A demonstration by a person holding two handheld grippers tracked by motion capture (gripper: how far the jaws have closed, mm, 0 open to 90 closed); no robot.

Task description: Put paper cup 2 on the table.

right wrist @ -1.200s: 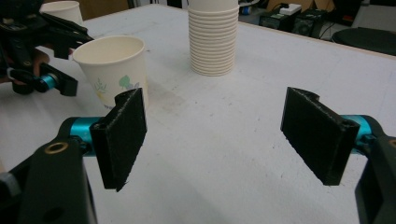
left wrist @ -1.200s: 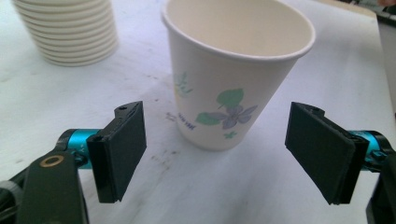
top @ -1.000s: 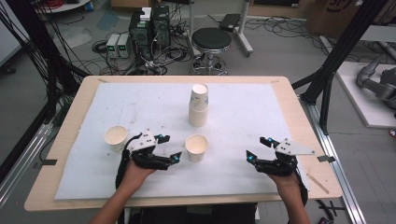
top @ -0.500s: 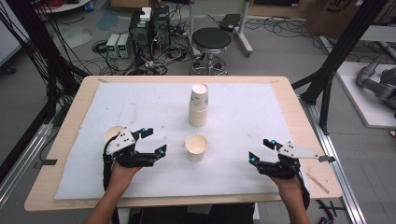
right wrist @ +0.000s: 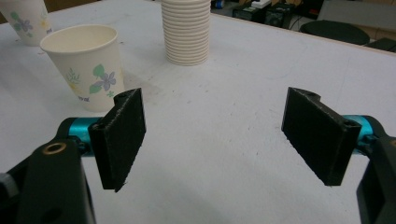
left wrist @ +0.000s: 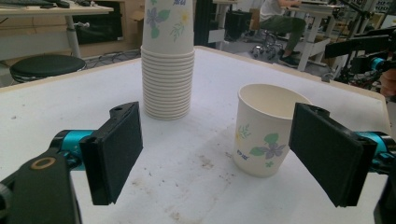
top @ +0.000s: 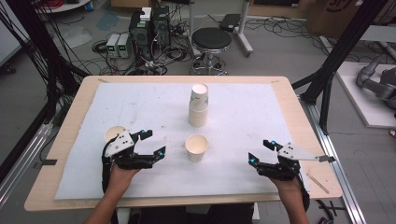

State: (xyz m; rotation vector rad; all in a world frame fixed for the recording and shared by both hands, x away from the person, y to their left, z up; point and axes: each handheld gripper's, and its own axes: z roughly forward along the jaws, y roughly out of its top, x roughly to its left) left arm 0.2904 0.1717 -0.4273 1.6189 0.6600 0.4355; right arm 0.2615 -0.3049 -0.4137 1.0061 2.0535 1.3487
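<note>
A tall stack of floral paper cups (top: 199, 105) stands mid-table, with a single upright cup (top: 196, 147) in front of it. Another cup (top: 113, 134) peeks out behind my left gripper (top: 155, 142). That gripper is open and its jaws have just narrowed slightly, with nothing between them. In the left gripper view the single cup (left wrist: 266, 130) stands just past the right pad and the stack (left wrist: 168, 60) farther back. My right gripper (top: 258, 151) rests open and empty at the right, facing the single cup (right wrist: 86, 65) and the stack (right wrist: 186, 30).
A white mat (top: 243, 116) covers most of the wooden table (top: 299, 107). A small flat stick (top: 319, 182) lies near the table's right front corner. Beyond the far edge stand a black stool (top: 211, 39), electronics and cables on the floor.
My left gripper has drawn back to the left, away from the single cup and toward the left cup. The right gripper has stayed where it was.
</note>
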